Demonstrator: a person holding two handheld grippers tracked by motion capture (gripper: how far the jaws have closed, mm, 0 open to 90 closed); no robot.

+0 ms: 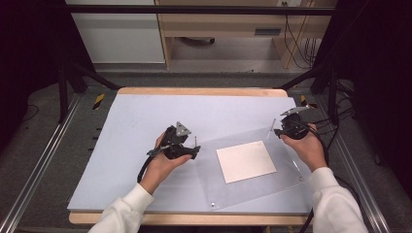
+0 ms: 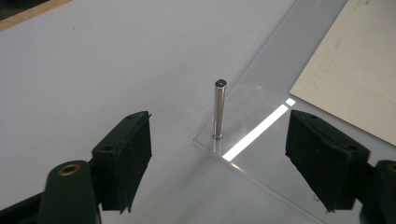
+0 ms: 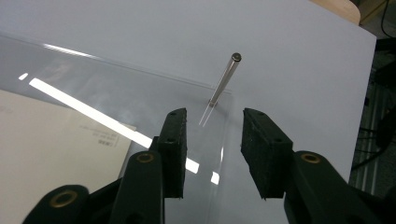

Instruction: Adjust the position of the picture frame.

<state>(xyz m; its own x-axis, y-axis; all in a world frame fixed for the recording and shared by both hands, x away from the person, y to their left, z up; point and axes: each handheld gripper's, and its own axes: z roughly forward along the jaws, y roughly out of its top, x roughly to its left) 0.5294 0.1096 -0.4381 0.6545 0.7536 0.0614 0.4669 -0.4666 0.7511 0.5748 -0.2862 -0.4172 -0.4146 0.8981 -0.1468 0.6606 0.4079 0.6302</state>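
While both tongs, left [image 1: 195, 144] and right [image 1: 275, 127], stand released short of the clear sheet's [image 1: 252, 187] corner pins [image 2: 218, 108], each must next close on its pin [image 3: 223, 84].

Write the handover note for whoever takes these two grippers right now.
Left gripper: open, jaws either side of the near-left metal pin, not touching it.
Right gripper: open, lined up just short of the far-right metal pin.
Clear acrylic sheet lies flat on the table over a cream card.
Done: both grippers lined up on the pins.
Left: probably grip both pins; neither is held yet.
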